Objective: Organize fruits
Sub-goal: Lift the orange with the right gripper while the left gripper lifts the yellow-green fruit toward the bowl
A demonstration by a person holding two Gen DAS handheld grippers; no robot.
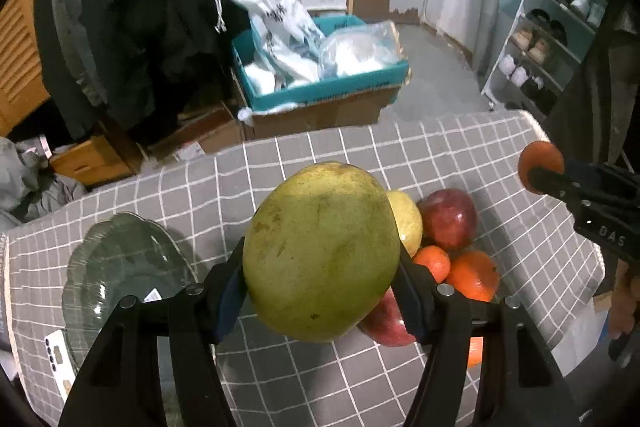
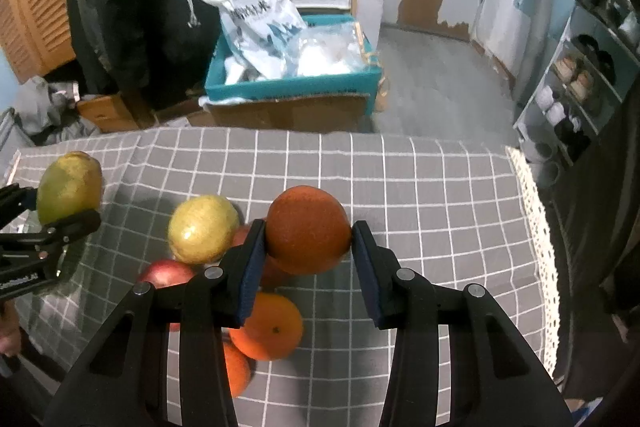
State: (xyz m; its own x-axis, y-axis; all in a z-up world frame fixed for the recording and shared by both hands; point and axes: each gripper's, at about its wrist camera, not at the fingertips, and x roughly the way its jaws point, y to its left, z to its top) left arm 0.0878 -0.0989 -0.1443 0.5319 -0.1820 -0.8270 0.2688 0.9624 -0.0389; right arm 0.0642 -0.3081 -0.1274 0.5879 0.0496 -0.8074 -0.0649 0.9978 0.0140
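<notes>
Above the checked tablecloth [image 2: 420,187], the left gripper [image 1: 320,283] clamps a green mango [image 1: 320,251]; the right gripper [image 2: 308,255] clamps an orange [image 2: 308,229]; remaining fruit pile [image 2: 224,267] sits mid-table, well clear of the far edge; glass plate [image 1: 120,267] lies left.

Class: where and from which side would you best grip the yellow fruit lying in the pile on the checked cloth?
Grip the yellow fruit across its rounded middle, coming from above. A red apple and oranges crowd its near side, while its top is bare. Both hand-held grippers are already full, so this is likely a later pick.
</notes>
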